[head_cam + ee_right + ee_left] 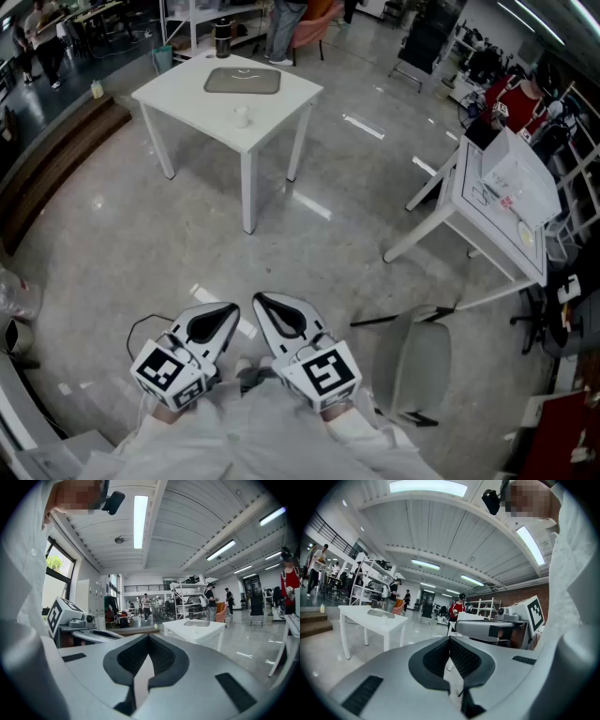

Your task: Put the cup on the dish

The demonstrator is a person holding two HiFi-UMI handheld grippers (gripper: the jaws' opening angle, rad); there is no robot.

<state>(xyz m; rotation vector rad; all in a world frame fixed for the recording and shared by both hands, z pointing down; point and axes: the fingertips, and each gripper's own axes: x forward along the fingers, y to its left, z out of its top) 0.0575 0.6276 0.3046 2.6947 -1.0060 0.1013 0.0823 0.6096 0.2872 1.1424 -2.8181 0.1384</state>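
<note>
Nothing is done yet: my left tool point(229, 309) and right tool point(262, 301), both pressed together empty, hover far from the counter point(178, 92); the cup point(242, 116) stands near the dish point(243, 82).

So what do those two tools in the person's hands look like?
The left hand-held gripper and right hand-held gripper are each a pale grey, beak-shaped shell with black textured pads and a white cube of black square markers. The sleeves are light grey.
</note>
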